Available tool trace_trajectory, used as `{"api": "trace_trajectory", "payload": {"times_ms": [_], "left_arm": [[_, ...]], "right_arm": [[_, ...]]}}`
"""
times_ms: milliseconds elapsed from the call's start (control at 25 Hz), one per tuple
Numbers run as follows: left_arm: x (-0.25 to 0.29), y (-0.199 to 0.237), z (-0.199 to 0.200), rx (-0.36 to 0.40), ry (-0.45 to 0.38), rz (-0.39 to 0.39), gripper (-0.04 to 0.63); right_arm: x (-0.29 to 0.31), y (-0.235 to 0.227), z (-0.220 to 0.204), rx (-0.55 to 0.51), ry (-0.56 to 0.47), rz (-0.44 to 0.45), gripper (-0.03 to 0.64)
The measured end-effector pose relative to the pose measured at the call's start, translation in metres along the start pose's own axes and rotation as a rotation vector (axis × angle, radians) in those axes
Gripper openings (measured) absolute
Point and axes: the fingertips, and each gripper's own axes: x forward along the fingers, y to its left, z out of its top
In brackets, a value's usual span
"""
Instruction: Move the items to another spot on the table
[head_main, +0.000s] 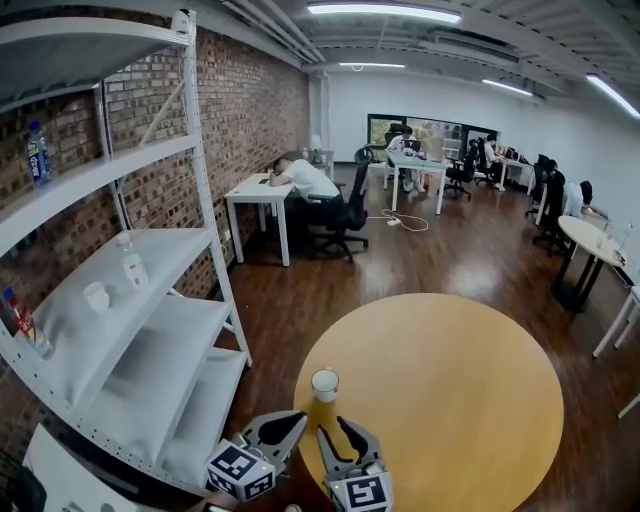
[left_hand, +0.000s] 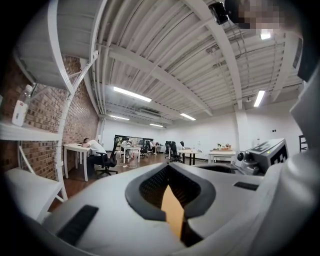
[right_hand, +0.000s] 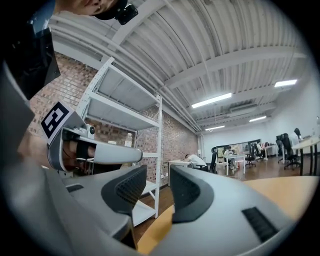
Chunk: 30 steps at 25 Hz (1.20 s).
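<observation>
Cup (head_main: 325, 384): pale, upright, on the round wooden table (head_main: 450, 400), close to its left edge. It stands just ahead of both sets of tongs, nearly in line with the gap between them. Neither touches it, and it does not appear in either gripper view.

Left gripper (head_main: 300, 415): low at the table's edge, tips angled toward the cup. In my left gripper view (left_hand: 167, 165) the jaws meet at the tips, clenched on nothing. Only a sliver of tabletop shows through the hollow behind them.

Right gripper (head_main: 335, 430): just right of the left one, over the table's near rim. In my right gripper view (right_hand: 159, 172) the jaws stand apart, released, with nothing between them but floor and table edge.

Surface: tabletop plain yellow-brown, the cup the only thing I see on it.

Room: white metal shelving (head_main: 130, 300) against a brick wall (head_main: 250, 110) on the left, carrying a bottle (head_main: 38, 152) and a few small white items. Dark wood floor (head_main: 450, 250). Beyond, a person (head_main: 300, 178) slumped over a white desk (head_main: 255, 190); more desks and office chairs toward the far windows. Strip lights overhead.
</observation>
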Motion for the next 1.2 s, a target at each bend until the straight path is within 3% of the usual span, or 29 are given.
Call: {"api": "trace_trajectory", "payload": {"times_ms": [240, 640, 800, 1040, 1200], "left_arm": [[0.023, 0.044, -0.018, -0.010, -0.002, 0.016, 0.006], [0.064, 0.078, -0.050, 0.006, -0.007, 0.045, 0.006], [0.077, 0.084, -0.070, 0.003, 0.028, 0.024, 0.006], [0.089, 0.098, -0.097, -0.013, 0.082, -0.002, 0.006], [0.091, 0.111, -0.108, -0.021, 0.102, -0.008, 0.006]], "right_arm": [[0.049, -0.018, -0.040, 0.026, 0.037, -0.047, 0.190], [0.089, -0.058, -0.109, 0.064, 0.112, -0.115, 0.279], [0.107, -0.072, -0.140, 0.084, 0.151, -0.166, 0.316], [0.136, -0.087, -0.189, 0.127, 0.227, -0.216, 0.428], [0.155, -0.094, -0.213, 0.162, 0.263, -0.240, 0.430]]}}
